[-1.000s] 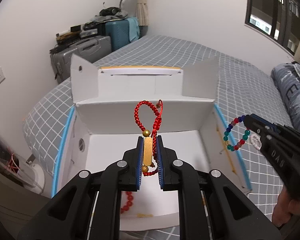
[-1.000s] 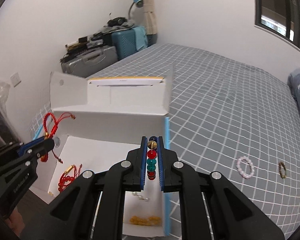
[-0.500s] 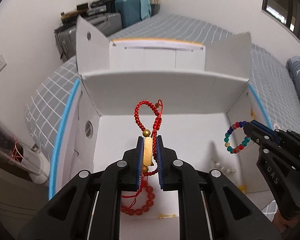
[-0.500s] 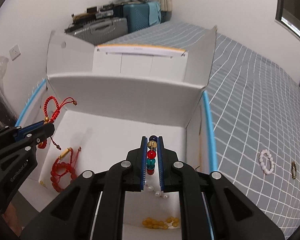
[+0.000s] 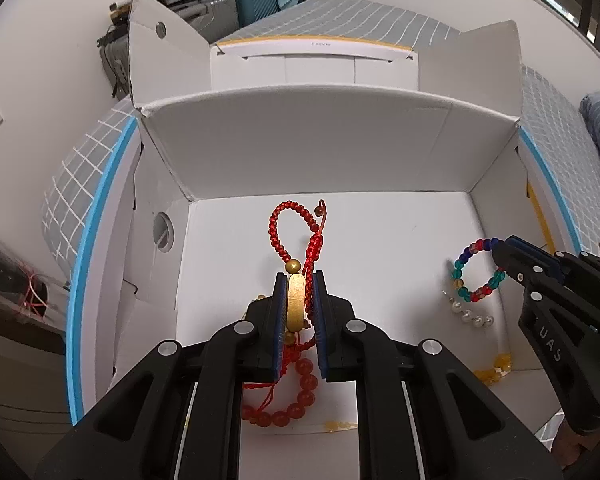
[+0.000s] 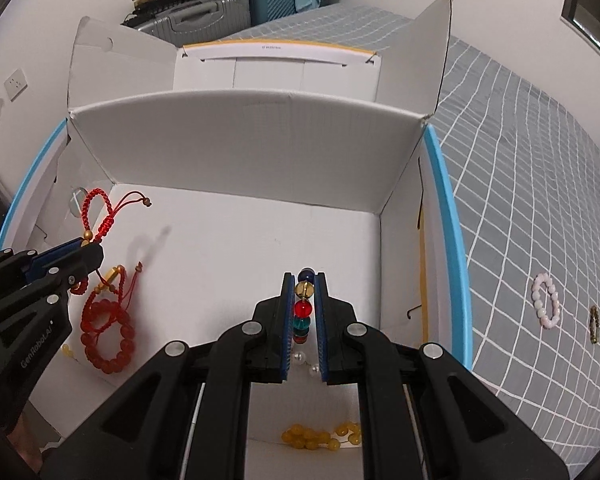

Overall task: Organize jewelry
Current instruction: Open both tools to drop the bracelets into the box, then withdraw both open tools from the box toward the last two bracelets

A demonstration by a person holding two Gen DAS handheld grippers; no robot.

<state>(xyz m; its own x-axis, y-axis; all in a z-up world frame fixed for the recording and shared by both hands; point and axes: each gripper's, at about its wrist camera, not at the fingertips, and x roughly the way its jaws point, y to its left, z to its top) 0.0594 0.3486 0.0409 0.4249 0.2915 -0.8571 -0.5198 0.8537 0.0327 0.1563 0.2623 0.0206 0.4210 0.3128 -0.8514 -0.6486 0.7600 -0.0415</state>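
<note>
Both our grippers have dropped toward the white box (image 5: 300, 148) since a second ago, and its floor now fills the middle of each view where bedspread showed before.

Our left gripper (image 5: 298, 300), at centre bottom of the left view, is pinching the red cord bracelet (image 5: 296, 232) by its gold tube; the loop stands above the tips and the tail is hidden behind the fingers. Our right gripper (image 6: 305, 312), at centre bottom of the right view, is clamped on the multicoloured bead bracelet (image 6: 303, 308); only one edge-on column of beads shows there, though the whole ring is clear at the right of the left view.

On the box floor lies a red bead bracelet (image 6: 108, 336) at lower left of the right view, its gold piece partly covered by the left gripper. The pearls (image 5: 470, 316) are half hidden behind our right fingers in that view. Amber beads (image 6: 320, 436) sit at the bottom edge, partly cut off by the gripper body.

Out on the grey checked bedspread (image 6: 520, 200), at the right edge, rest a pink bead bracelet (image 6: 546, 306) and a small dark piece (image 6: 594, 324), too small to make out.
</note>
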